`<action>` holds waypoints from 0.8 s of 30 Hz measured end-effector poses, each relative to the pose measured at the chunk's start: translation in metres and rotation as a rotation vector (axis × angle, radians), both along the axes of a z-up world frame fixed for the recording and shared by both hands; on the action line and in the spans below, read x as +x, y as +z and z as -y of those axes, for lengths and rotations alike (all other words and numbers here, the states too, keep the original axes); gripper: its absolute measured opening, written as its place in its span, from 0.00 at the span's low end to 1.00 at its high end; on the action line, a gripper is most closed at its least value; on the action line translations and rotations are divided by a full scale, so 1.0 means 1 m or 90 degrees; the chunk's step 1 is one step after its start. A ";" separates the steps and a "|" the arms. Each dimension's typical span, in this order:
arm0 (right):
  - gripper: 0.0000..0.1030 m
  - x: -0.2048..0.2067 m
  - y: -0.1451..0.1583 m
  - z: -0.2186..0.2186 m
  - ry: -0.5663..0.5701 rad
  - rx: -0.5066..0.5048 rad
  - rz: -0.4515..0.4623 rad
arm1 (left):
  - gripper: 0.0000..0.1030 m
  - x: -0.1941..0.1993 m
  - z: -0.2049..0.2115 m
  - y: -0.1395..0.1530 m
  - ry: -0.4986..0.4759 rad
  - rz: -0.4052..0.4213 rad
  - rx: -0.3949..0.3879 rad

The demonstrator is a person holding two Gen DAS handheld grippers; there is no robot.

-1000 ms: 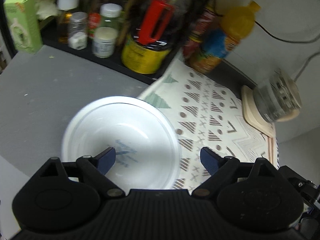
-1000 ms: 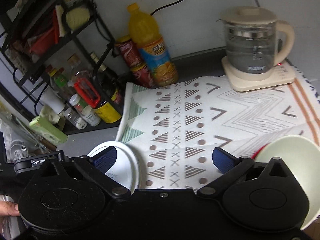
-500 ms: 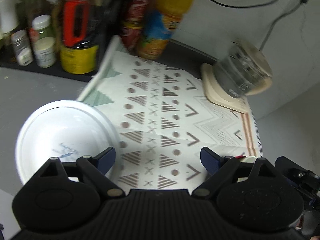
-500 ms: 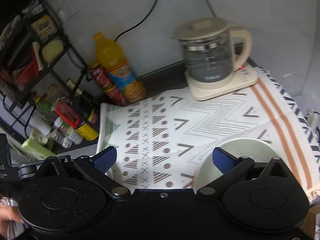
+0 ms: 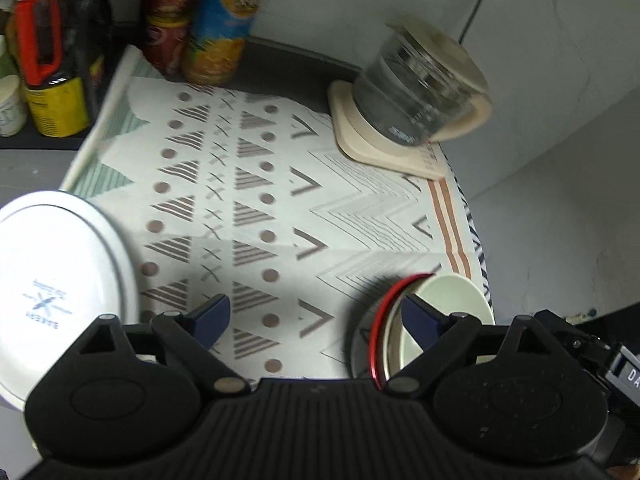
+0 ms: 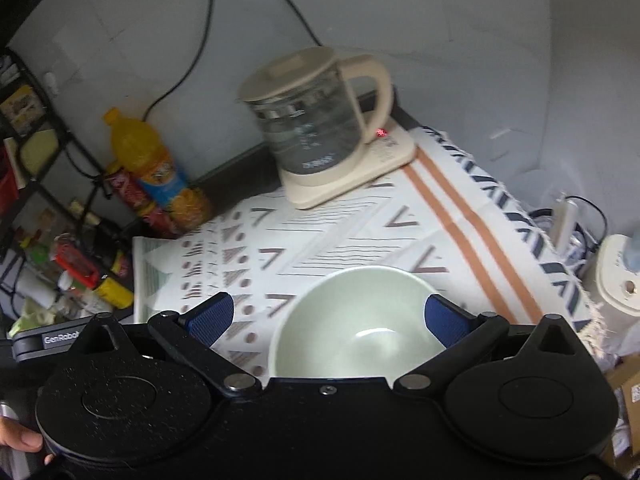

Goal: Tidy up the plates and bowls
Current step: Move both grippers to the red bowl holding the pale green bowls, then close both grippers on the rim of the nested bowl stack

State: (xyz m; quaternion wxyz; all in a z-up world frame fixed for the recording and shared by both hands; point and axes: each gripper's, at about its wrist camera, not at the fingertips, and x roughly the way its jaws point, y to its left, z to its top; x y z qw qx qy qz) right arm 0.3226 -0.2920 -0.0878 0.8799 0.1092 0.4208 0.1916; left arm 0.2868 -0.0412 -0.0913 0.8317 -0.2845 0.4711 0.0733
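Both grippers tilt down over the patterned cloth. The left gripper has its jaws spread wide and holds nothing; the white plate sits off beyond its left finger, and the pale green bowl is behind its right finger. The right gripper is also wide open, with the bowl directly below between its blue pads, not pinched. The glass kettle is further ahead.

The right tool hangs over the patterned cloth on the counter, its blue pads spread wide with a pale green bowl sitting between them, untouched as far as I can see. Behind it a glass kettle stands on its cream base, and an orange juice bottle stands near the wall, beside a dark rack of jars.
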 end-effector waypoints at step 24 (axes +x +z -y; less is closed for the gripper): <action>1.00 0.022 -0.082 0.048 -0.083 -0.006 -0.121 | 0.89 0.052 0.069 -0.067 -0.094 -0.091 -0.010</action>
